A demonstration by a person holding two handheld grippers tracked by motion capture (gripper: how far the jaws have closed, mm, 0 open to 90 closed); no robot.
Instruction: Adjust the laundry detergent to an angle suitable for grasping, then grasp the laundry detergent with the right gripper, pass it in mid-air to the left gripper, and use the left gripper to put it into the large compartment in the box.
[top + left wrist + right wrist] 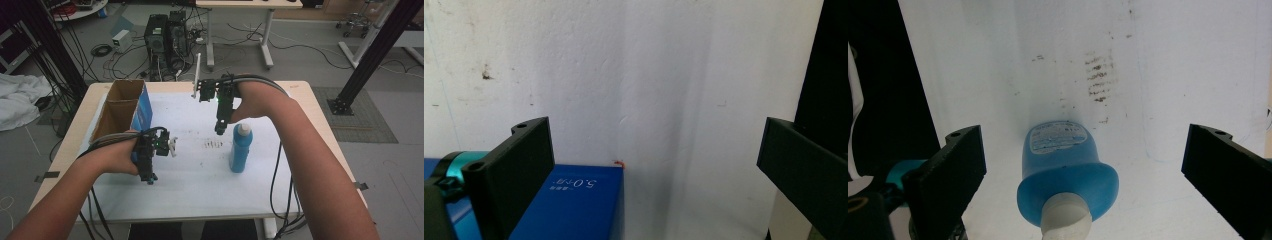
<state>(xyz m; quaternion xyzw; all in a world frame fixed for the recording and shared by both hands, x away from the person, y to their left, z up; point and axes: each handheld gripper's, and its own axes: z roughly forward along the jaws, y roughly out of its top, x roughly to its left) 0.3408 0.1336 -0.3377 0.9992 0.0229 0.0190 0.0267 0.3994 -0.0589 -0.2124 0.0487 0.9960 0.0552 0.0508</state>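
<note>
High view puts the cardboard box (122, 107) with a blue side at the table's (310, 100) left edge, near the far left corner. Left gripper view reads white print "5.0" on that blue side, seen upside down, with smaller characters beside it too small to read. The left gripper (150, 177) hangs just beside the box, jaws wide apart and holding nothing. The blue bottle (241, 149) stands upright near the middle of the table, long axis vertical, white cap (1065, 218) pointing up; its label shows in the right gripper view but is too blurred to read. The right gripper (219, 131) hovers just above the cap, jaws spread wide on either side, touching nothing
</note>
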